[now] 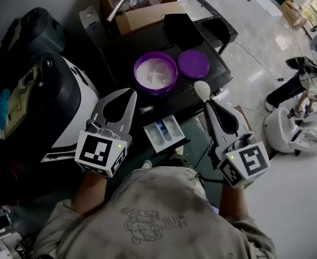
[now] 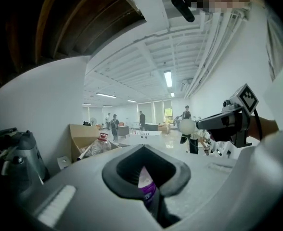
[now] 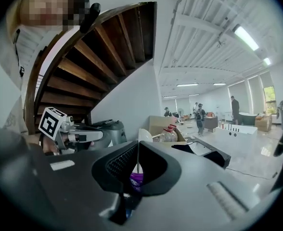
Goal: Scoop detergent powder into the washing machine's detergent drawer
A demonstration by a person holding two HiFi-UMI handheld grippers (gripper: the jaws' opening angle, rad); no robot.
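Over on the left, spot left gripper [image 1: 131, 95] pinched closed on nothing. Next, open powder tub [image 1: 155, 72], then detergent drawer [image 1: 165, 133] pulled out, seemingly unfilled. Finally, right gripper [image 1: 207, 104] clenching white scoop [image 1: 201, 89]: scooping all ahead, probably.

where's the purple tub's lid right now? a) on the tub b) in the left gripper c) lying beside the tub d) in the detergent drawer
c: the purple lid lies flat beside the open tub, and the tub's white powder is uncovered.
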